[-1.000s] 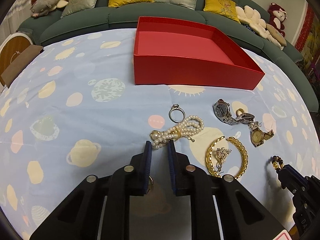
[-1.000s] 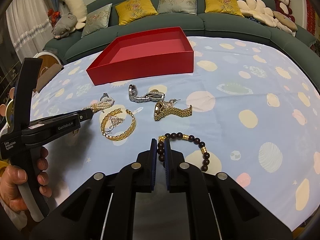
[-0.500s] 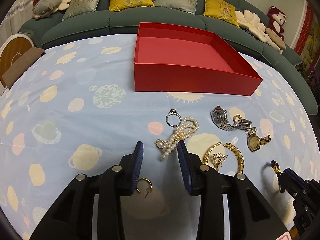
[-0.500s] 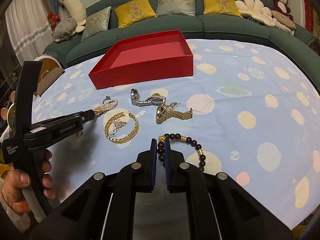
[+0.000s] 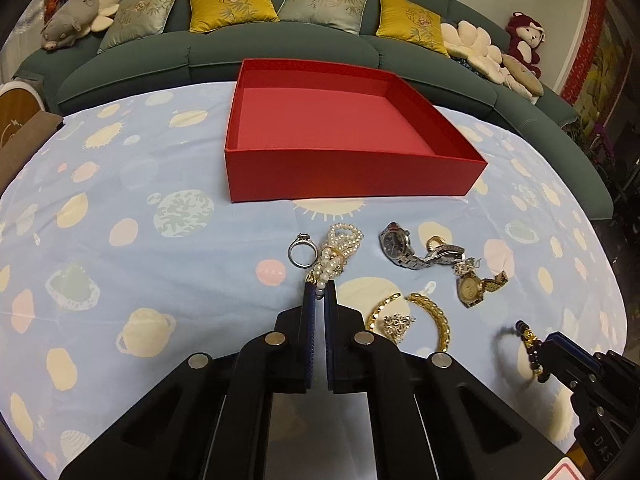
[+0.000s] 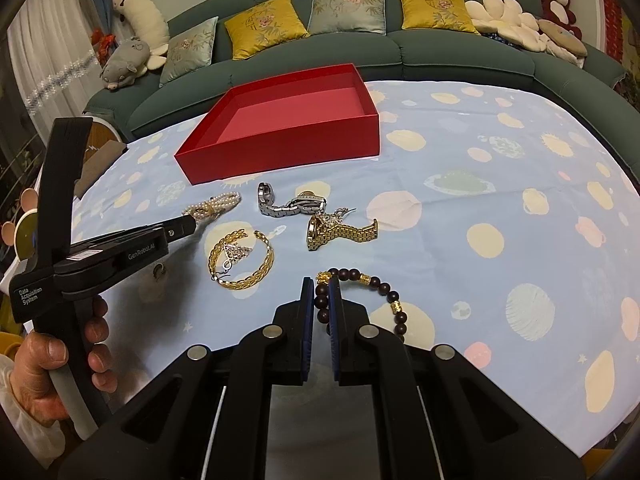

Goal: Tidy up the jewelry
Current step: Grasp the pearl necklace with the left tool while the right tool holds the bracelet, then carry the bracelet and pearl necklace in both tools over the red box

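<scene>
My left gripper (image 5: 319, 294) is shut on the near end of a pearl bracelet (image 5: 338, 250), which lies on the tablecloth beside a silver ring (image 5: 302, 254). My right gripper (image 6: 321, 294) is shut on a dark bead bracelet (image 6: 376, 294) with gold beads. An empty red box (image 5: 340, 152) stands behind the jewelry, also in the right wrist view (image 6: 288, 120). A silver watch (image 5: 416, 250), a gold watch (image 5: 474, 286) and a gold chain bracelet (image 5: 416, 320) lie between the grippers.
A small gold earring (image 6: 159, 270) lies under the left gripper (image 6: 188, 226). A green sofa (image 5: 320, 40) with cushions and plush toys curves behind the table. The cloth-covered table (image 6: 500, 200) extends to the right.
My left gripper opened, moved forward, then shut on the end of the pearl bracelet. The pearls turned more upright. My right gripper stayed shut on the bead bracelet.
</scene>
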Available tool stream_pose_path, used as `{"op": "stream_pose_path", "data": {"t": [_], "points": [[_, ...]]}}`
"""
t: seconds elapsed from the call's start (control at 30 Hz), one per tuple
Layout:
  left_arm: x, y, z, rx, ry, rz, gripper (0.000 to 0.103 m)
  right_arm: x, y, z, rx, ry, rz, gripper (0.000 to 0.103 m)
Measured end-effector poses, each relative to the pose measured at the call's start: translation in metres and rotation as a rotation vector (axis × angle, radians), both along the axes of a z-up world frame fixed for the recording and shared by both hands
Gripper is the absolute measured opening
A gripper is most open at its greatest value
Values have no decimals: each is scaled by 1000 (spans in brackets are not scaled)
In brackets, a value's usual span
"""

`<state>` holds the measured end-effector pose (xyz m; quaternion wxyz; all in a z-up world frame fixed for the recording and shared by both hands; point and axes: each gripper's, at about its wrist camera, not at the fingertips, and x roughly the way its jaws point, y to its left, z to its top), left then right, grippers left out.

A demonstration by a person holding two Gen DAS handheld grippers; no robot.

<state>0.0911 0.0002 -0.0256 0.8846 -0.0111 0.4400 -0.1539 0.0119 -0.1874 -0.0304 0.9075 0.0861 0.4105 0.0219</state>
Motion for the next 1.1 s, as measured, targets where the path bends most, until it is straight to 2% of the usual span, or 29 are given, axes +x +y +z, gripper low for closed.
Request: {"op": "stream_pose_path", "data": {"t": [0.3, 0.4, 0.53, 0.7, 0.87, 1.1], "points": [[-20, 16, 48, -68, -65, 6, 2, -6, 1, 19, 3, -47, 3, 6], [-22, 22, 76, -80, -105, 20, 2, -8, 2, 44, 21, -99, 19, 6], [-19, 31, 120, -88, -185, 31, 2, -10, 6, 93, 1, -206, 62, 6], [5, 29, 155, -77, -246, 28, 2, 11, 4, 141, -6, -286, 102, 6], [46, 16, 154, -37, -251, 20, 2, 58, -2, 159, -3, -302, 117, 6], [101, 2, 114, 30, -179, 31, 3, 131, -10, 137, 11, -263, 97, 6]]}}
